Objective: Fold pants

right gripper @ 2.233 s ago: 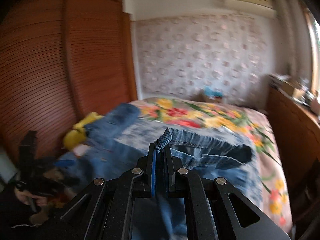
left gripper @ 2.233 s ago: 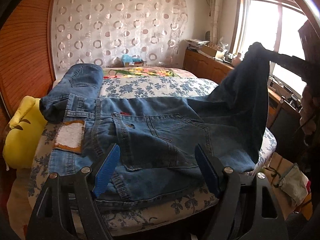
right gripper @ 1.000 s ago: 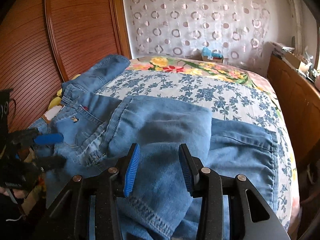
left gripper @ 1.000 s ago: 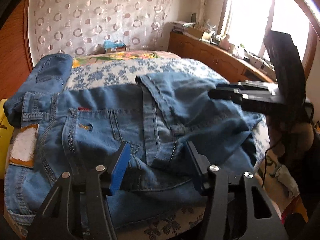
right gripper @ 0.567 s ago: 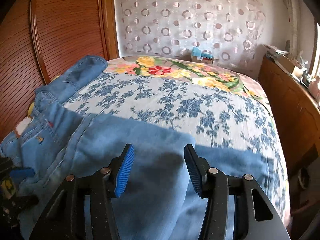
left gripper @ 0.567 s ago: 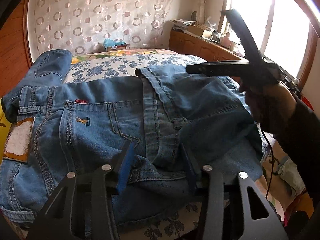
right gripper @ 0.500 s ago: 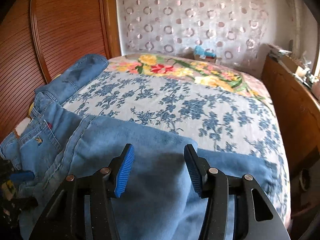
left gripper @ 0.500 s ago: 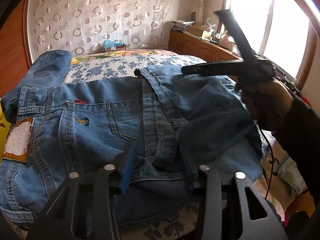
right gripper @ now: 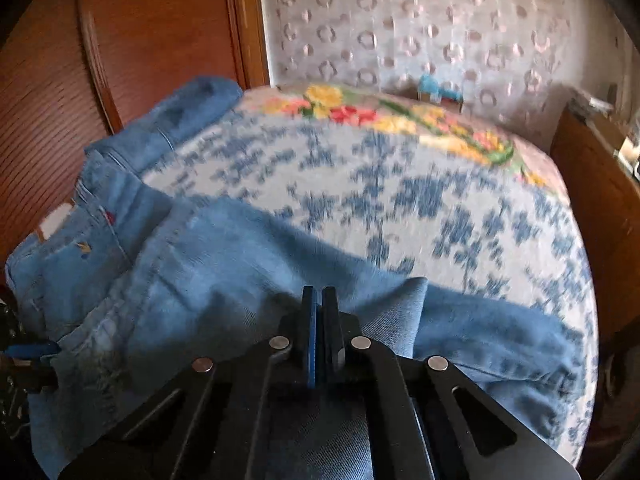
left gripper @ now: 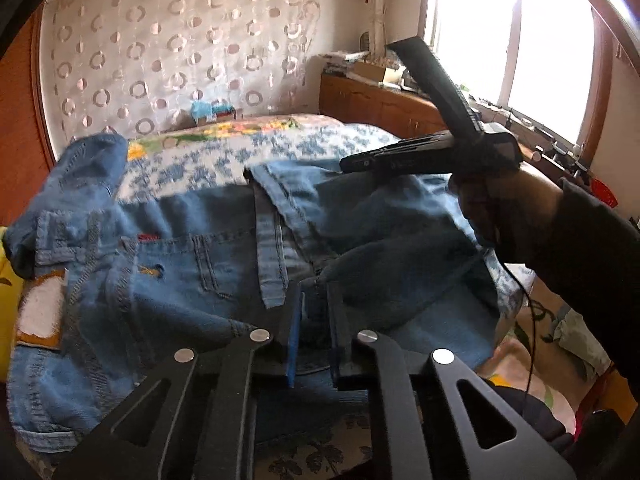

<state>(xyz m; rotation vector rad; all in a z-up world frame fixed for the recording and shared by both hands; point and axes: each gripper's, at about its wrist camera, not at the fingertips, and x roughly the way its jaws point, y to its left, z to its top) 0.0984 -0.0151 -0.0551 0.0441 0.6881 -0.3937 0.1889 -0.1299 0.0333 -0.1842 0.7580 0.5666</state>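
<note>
Blue denim pants (left gripper: 168, 264) lie across the near end of the bed, the legs folded over the seat. My left gripper (left gripper: 314, 300) is shut on a fold of the pants at their near edge. My right gripper (right gripper: 319, 300) has its jaws together above the folded leg (right gripper: 240, 264); whether cloth is between them I cannot tell. It shows as a black tool (left gripper: 420, 156) held above the pants in the left wrist view. The left gripper's blue pad (right gripper: 28, 350) shows at the left edge of the right wrist view.
The bed has a blue floral cover (right gripper: 400, 184). A second pair of jeans (left gripper: 88, 168) lies rolled at the far left. A yellow plush toy (left gripper: 4, 280) sits by the wooden wall. A wooden cabinet (left gripper: 372, 104) stands under the window. Clothes lie on the floor (left gripper: 576, 336) at right.
Both grippers were open half a second ago and are closed now. The left one has closed on the pants' near fold. The right one has dropped lower over the leg.
</note>
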